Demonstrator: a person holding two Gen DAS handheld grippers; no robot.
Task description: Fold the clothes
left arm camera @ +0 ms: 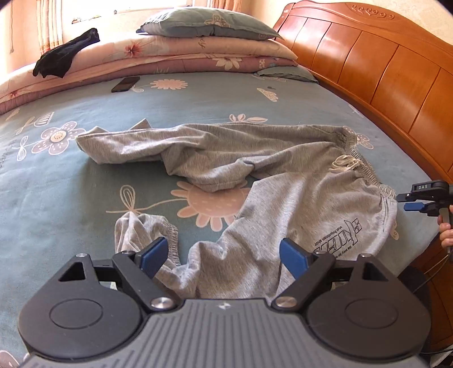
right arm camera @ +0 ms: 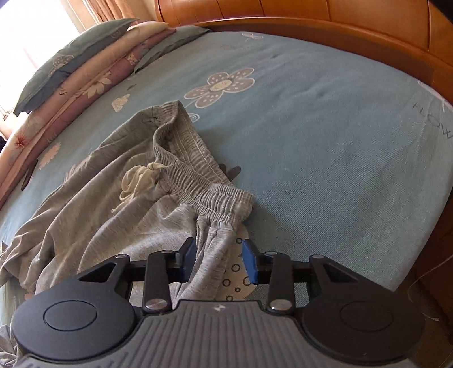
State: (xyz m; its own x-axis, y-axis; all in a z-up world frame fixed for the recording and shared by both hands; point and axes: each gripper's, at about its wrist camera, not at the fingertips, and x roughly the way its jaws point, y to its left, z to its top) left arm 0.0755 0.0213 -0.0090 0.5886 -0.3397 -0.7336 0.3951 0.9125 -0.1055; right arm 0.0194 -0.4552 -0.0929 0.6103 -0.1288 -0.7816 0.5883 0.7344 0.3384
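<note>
A wide bed sheet (left arm camera: 85,175), blue-green with printed flowers, stretches ahead of both claws, bounded by a wooden headboard (left arm camera: 382,65) to the right of the left gripper (left arm camera: 223,256). Grey sweatpants (left arm camera: 226,158) lie crumpled across the sheet just ahead of that claw, one leg running under its widely parted, empty jaws. Stacked quilts and a pillow (left arm camera: 209,24) sit far beyond, a dark garment (left arm camera: 65,53) draped on them, a phone (left arm camera: 125,83) lying nearer. The right gripper (right arm camera: 218,260), its jaws partly parted, straddles a fold of fabric below the elastic waistband (right arm camera: 209,192); the pads do not visibly press it. A knotted white drawstring (right arm camera: 138,178) lies ahead and left of that claw
</note>
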